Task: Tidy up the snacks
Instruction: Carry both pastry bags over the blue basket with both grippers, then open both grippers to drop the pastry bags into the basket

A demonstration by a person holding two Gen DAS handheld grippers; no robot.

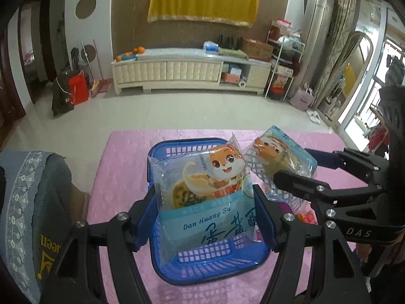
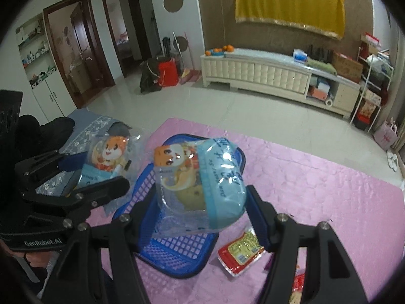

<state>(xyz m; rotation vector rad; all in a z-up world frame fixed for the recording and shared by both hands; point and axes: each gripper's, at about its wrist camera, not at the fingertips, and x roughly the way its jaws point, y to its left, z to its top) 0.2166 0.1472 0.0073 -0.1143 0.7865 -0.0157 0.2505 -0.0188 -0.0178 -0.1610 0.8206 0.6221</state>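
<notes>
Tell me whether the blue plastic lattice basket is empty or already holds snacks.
Apparently empty: the blue plastic lattice basket shows a bare mesh floor. Both clear cartoon-squirrel pastry packets hang above it in the grippers.

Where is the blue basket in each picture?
Left wrist view: blue basket sits bottom centre on the pink cloth, behind the held snack pack.
Right wrist view: basket sits lower centre-left, under the other pack.
Shared landmark: yellow cloth on the far wall.
</notes>
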